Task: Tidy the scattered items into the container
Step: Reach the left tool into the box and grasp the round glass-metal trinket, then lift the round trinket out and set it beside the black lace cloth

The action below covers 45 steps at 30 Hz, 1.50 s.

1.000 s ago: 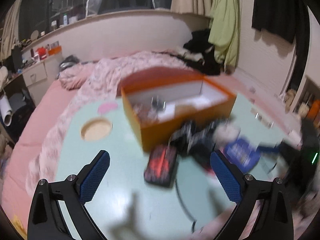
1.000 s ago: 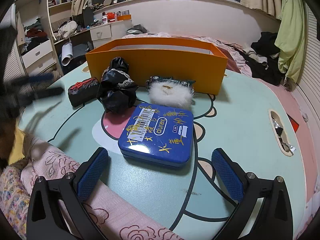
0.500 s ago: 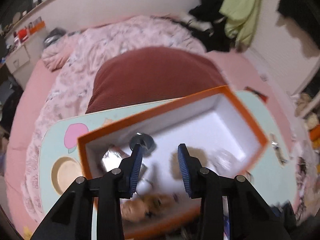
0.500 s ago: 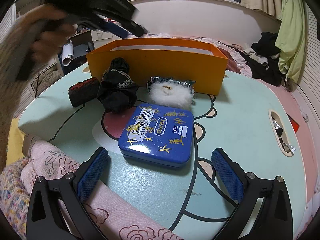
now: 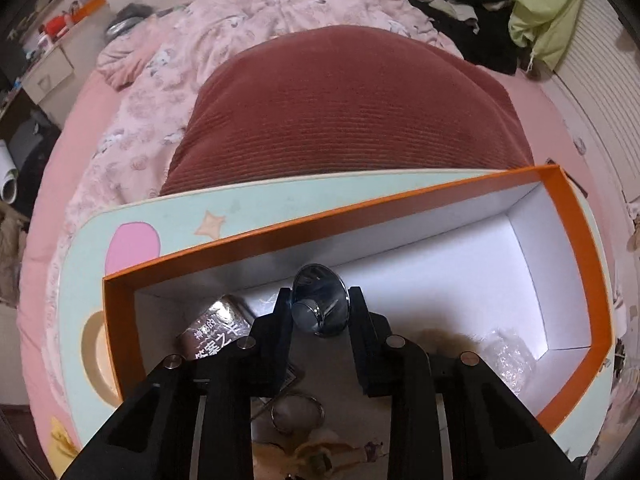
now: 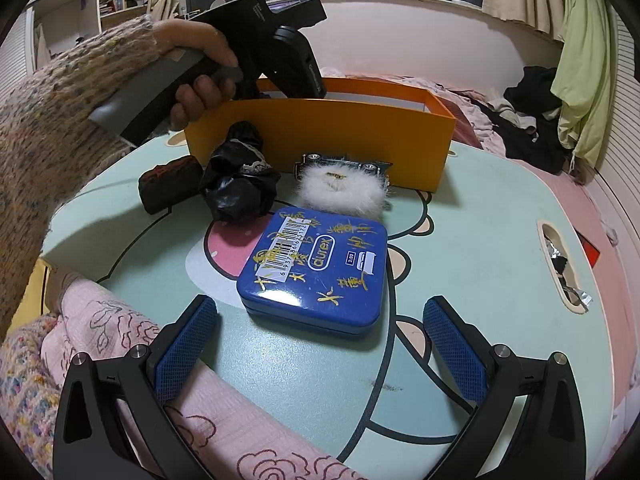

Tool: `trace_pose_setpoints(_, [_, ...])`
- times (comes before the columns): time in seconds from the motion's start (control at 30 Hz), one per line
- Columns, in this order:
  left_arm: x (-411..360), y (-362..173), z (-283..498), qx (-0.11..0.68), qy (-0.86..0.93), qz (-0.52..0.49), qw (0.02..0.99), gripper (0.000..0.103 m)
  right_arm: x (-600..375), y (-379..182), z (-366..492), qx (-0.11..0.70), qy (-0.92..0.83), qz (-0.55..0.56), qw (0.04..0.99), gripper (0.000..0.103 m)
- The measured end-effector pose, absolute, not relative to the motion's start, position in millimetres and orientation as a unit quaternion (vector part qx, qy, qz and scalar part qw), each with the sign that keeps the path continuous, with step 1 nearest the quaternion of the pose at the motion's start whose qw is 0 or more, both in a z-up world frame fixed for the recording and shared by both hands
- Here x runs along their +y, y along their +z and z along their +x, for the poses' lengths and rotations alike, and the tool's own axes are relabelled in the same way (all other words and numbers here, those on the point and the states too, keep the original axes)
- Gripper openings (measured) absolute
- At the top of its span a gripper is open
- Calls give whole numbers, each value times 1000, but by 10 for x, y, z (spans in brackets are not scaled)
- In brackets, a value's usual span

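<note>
Left fingers: drawn in close, jaws just been closing, shiny round metal piece between the tips; looks pinched.
Left gripper: pointed steeply down into the orange box, near its left end; held there by a person's hand in a knitted sleeve.
Hedge: fisheye view too steep to tell whether the piece is clear of the box floor or resting on it.
Right gripper: jaws wide apart, nothing between them, hovering over the near edge of the table just short of the blue tin.
Already in box: silver packet at left, wire ring near, bubble wrap at right.
Still out on table: blue tin nearest; white fluffy item and teal toy car against the box's near wall; black bundle and dark red-black block to the left.
Step in hand: drop-off, probably. Metal piece is inside the container, not yet let go.
Next for left: open jaws, lift straight up clear of the near wall, avoid dragging the packet.
Next for right: tin is the obvious pick; wide and flat, so needs full opening and a low, square approach across its sides.
Progress: roughly half, five items left outside.
</note>
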<state>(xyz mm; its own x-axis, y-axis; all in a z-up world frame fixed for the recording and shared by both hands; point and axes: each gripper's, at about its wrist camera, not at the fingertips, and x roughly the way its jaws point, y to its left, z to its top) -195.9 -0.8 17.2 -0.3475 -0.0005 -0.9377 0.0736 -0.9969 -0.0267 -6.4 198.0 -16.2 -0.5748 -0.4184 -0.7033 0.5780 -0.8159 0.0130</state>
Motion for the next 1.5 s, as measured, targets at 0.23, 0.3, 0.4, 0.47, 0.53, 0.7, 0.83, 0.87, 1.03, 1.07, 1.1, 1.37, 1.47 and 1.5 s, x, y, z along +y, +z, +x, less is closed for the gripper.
trace_pose_setpoints(0.23, [-45,411,-1754,58,-847,528,-21,25,1979,-162,-62,110,-881,364,283,103])
trace_pose_setpoints(0.3, [-42,576,-1614,64,-859,505,-42,25,1981,-162,-62,110,-881,364,283,103])
trace_pose_setpoints(0.4, [30,842,-1299,58,-877,469,-82,25,1983,-162,-61,110,-881,364,283,103])
trace_pose_setpoints(0.47, [75,922,-1053,52,-883,454,-106,25,1983,-162,-59,110,-881,364,283,103])
trace_pose_setpoints(0.53, [98,914,-877,56,-883,448,-124,25,1984,-161,-58,110,-881,364,283,103])
trace_pose_setpoints(0.7, [221,736,-661,54,-884,440,-149,25,1989,-161,-53,110,-881,364,283,103])
trace_pose_setpoints(0.83, [305,668,-642,45,-880,447,-153,25,1979,-158,-48,110,-881,363,283,103])
trace_pose_setpoints(0.87, [320,660,-629,41,-880,446,-155,25,1972,-157,-46,110,-881,363,283,103])
trace_pose_setpoints(1.03, [276,595,-603,45,-879,450,-155,51,1967,-155,-43,110,-881,363,283,103])
trace_pose_setpoints(1.07, [251,605,-588,52,-880,447,-154,51,1967,-155,-43,110,-881,363,283,103])
trace_pose_setpoints(1.1, [221,626,-568,60,-882,443,-153,51,1969,-154,-42,110,-881,363,283,103])
trace_pose_setpoints(1.37, [-57,729,-9,53,-916,387,-93,86,1971,-151,-30,109,-881,363,283,103])
trace_pose_setpoints(1.47, [-90,562,281,40,-915,394,-85,91,1976,-150,-27,109,-881,363,283,103])
trace_pose_setpoints(1.5, [-93,494,353,38,-912,400,-82,91,1979,-150,-26,109,-881,363,283,103])
